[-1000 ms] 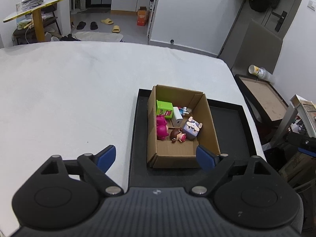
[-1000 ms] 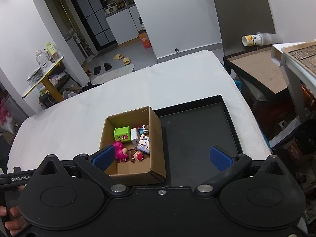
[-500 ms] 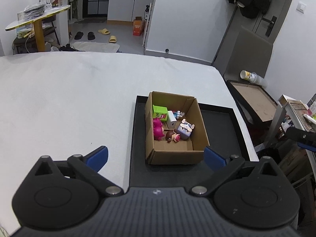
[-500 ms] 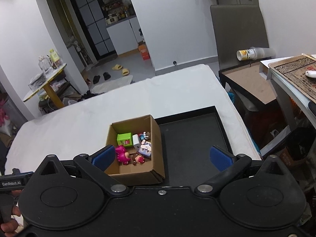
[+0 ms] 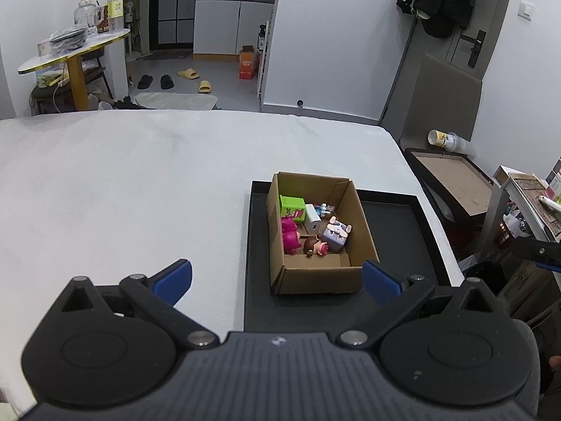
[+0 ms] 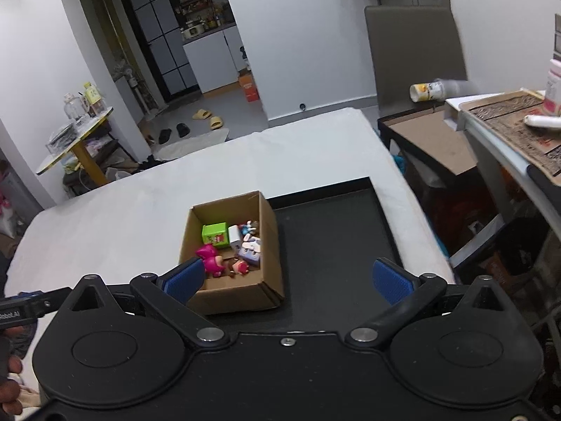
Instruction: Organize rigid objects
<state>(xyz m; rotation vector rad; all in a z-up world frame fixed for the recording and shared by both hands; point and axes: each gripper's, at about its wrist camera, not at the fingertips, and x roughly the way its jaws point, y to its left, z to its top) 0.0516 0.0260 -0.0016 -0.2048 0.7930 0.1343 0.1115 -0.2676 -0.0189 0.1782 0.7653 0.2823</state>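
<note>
An open cardboard box (image 5: 364,224) (image 6: 271,242) stands in the left part of a black tray (image 5: 403,231) (image 6: 333,238) on the white table. Inside lie a green cube (image 5: 291,206) (image 6: 214,234), a white charger (image 5: 313,218) (image 6: 234,235), a purple rabbit cube (image 5: 336,235) (image 6: 250,251), a pink figure (image 5: 290,235) (image 6: 209,260) and a small doll (image 5: 315,246) (image 6: 240,266). My left gripper (image 5: 277,280) hangs open above and in front of the box, nothing between its blue pads. My right gripper (image 6: 287,279) is open too, held over the tray's near edge.
The white table (image 5: 122,182) stretches wide to the left and back. A brown-topped black stand (image 5: 452,179) with a lying cup (image 5: 442,139) sits right of the table. A grey shelf (image 6: 508,133) with cardboard is at far right. A person's hand (image 6: 8,386) shows at lower left.
Both grippers have pulled back and risen, so the box and tray look smaller and farther away. The left jaws stand wider than a second ago. The toys have not moved.
</note>
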